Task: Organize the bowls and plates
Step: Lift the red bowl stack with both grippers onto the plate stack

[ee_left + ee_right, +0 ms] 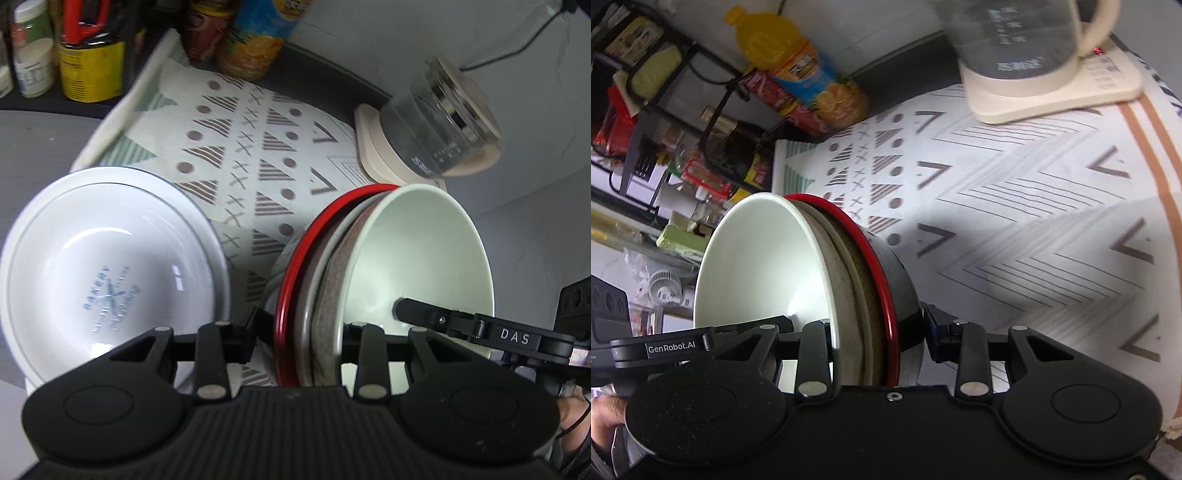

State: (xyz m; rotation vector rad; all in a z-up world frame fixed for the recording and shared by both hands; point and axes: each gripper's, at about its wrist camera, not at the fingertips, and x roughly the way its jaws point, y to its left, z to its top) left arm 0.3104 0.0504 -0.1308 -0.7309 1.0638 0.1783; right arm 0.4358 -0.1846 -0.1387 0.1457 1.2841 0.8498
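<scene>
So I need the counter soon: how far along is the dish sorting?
Done: several bowls are nested, pale green inside, red-rimmed outermost. In hand: both claws, left and right, clamp that stack's rim above the patterned mat. Left: setting it down, and the white bowl sits apart.

The right claw (877, 332) clamps a nested bowl stack (812, 280) above the patterned cloth (1015, 206).

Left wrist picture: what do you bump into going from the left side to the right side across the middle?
White plate stack → patterned mat → red-rimmed bowl → pale green bowl → the other hand-held gripper, reaching into it.
</scene>
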